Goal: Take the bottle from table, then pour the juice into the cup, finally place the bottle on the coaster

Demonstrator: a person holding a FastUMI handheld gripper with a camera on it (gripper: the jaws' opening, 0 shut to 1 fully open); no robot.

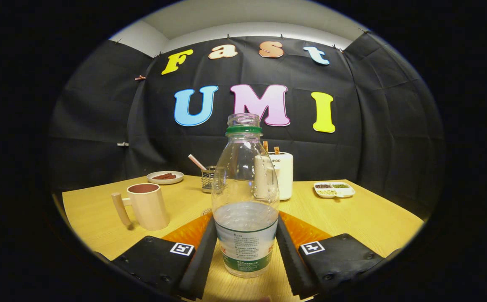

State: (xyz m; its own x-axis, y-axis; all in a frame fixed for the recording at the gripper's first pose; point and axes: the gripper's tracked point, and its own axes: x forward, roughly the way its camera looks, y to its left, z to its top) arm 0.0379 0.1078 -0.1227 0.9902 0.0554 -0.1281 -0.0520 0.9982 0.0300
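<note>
Step one in hand — fingers (pixel 246 247) clamped on bottle (pixel 245 197), upright, apparently on the table (pixel 373 218). Next — lift, carry left to cup (pixel 147 206), tilt gently.

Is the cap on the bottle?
No, the bottle, standing between the fingers, has an open mouth above its green neck ring.

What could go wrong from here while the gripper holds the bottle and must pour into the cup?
1. The bottle has no cap, and liquid fills its lower part; a quick tilt on the way may spill it on the table before the cup.
2. The gripper fingers press only the bottle's lower labelled part, so it may slip or twist when tilted.
3. The cup's opening is narrow, so the stream may miss.
</note>
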